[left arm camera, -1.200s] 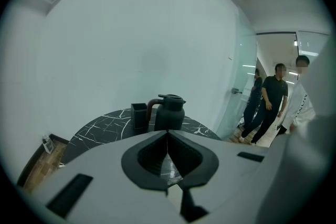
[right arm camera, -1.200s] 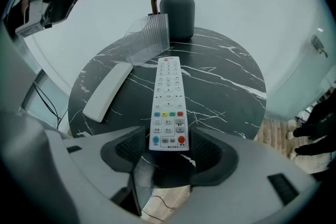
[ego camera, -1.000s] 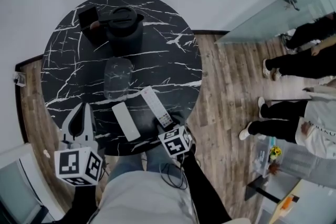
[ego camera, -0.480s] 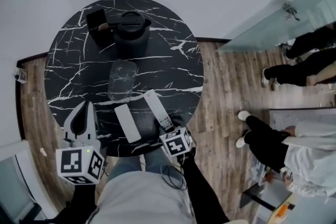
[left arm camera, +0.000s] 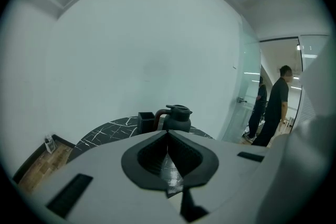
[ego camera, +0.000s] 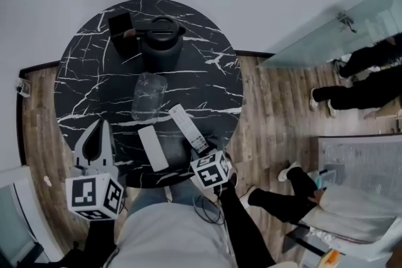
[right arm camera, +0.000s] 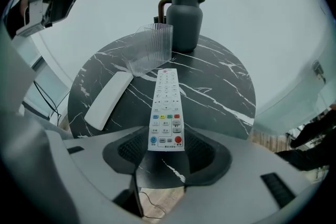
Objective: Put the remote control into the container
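— How are the hands posed?
— The left gripper is held over the table's near edge, jaws pressed together on nothing. The right gripper points steeply down. Its jaws have just been closing and now pinch the remote control's near end.
— And the surroundings?
— A wooden floor and a round black marble table. On the table are a dark jug and the clear container, just beyond the remote's far tip.

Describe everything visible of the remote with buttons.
The buttoned remote control is a long, slim white plastic bar, face up, with rows of pale keys, coloured ones and a red button at its near end. That end sits between the right gripper's fingers, which have just been closing and appear to press its sides. Its far end points to the clear container.
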Demonstrator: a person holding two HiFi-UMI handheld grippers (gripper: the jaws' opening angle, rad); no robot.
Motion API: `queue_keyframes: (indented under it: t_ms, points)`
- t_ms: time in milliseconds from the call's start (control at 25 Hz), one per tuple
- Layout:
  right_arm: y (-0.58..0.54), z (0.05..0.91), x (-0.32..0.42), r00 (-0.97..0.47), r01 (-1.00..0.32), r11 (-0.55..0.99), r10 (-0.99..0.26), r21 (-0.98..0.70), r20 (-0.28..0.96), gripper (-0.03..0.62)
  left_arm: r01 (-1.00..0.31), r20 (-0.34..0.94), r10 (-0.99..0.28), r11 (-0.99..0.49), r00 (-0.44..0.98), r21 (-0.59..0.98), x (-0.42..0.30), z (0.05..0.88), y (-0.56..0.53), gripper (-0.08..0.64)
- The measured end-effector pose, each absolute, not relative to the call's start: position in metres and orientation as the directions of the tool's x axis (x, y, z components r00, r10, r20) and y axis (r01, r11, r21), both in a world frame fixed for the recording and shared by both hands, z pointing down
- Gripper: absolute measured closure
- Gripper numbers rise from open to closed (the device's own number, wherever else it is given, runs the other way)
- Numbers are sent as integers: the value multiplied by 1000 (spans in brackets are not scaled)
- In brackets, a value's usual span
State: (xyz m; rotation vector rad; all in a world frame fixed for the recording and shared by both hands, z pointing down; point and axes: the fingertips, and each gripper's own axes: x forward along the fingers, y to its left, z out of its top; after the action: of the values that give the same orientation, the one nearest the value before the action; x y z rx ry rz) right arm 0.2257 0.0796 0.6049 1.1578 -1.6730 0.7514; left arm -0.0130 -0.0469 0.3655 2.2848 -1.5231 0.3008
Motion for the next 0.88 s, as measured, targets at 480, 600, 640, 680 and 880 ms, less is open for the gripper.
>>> queue_keyframes:
  t_ms: [480, 600, 640, 680, 880]
  points:
    - [51, 564, 221, -51, -851, 487, -447, 195, 893, 377, -924, 348, -859, -322, 376, 204, -26, 359, -47, 549]
    - [45, 554, 219, -47, -837, 500, -472, 223, 880, 377, -925, 345, -861, -318, 373, 205, -28, 358, -47, 549]
    - [42, 550, 219, -48, -834, 502, -481, 230, 876, 377, -926, 344, -863, -317, 371, 205, -29, 358, -47, 549]
    - [40, 546, 218, -48, -831, 504, -489, 237, 871, 377, -926, 343, -863, -316, 370, 206, -29, 357, -47, 549]
    - [31, 529, 220, -40, -818, 505, -526, 274, 849, 377, -926, 334, -867, -314, 369, 208, -30, 355, -47, 549]
